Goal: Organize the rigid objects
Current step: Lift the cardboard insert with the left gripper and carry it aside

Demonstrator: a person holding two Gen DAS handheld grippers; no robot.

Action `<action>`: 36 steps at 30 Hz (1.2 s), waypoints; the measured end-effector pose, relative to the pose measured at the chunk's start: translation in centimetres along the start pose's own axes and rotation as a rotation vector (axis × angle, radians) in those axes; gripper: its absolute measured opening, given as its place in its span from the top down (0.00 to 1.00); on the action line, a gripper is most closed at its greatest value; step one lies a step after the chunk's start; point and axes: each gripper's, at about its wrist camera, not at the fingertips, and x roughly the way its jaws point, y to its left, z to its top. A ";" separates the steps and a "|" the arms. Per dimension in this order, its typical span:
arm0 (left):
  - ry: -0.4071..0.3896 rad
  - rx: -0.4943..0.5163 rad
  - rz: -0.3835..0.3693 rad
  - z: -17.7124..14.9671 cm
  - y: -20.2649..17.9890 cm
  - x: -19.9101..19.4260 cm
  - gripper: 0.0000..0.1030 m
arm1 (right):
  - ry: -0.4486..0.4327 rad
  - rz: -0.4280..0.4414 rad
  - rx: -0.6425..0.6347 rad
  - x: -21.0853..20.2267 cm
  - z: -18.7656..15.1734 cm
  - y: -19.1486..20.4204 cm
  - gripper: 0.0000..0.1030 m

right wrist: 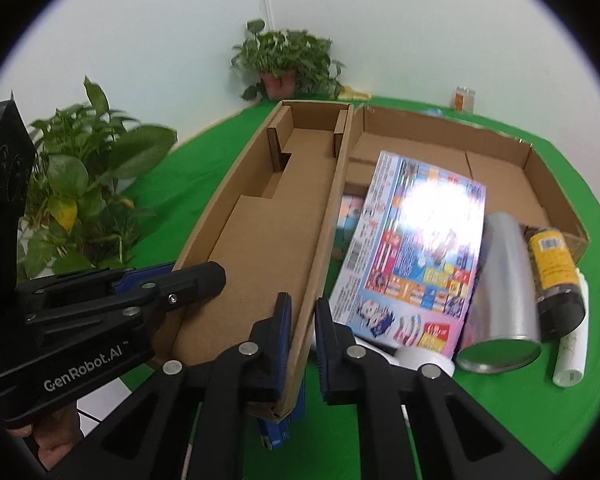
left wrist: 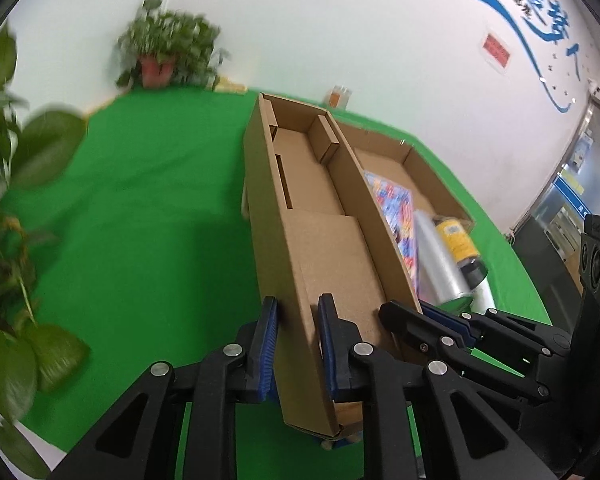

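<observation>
An open cardboard box lies on the green cloth, and its long empty lid half (right wrist: 260,232) is on the left. My left gripper (left wrist: 298,332) is shut on the lid's left wall (left wrist: 260,200) near the front corner. My right gripper (right wrist: 304,332) is shut on the lid's right wall (right wrist: 328,216). Each gripper also shows in the other view: the right gripper (left wrist: 420,316) and the left gripper (right wrist: 188,284). In the base half (right wrist: 500,160) lie a colourful printed box (right wrist: 416,248), a silver can (right wrist: 500,292) and a yellow-and-black bottle (right wrist: 556,272).
A white tube (right wrist: 572,352) and a white roll (right wrist: 424,360) lie on the cloth near the can. Something blue (right wrist: 276,436) shows under the lid's near end. Potted plants (right wrist: 288,64) (right wrist: 88,184) stand at the back and left, and a small jar (right wrist: 465,98) stands far right.
</observation>
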 end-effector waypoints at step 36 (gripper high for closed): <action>-0.002 0.178 0.027 32.5 -10.9 11.3 0.86 | -0.059 -0.062 0.120 5.6 24.6 -11.9 0.90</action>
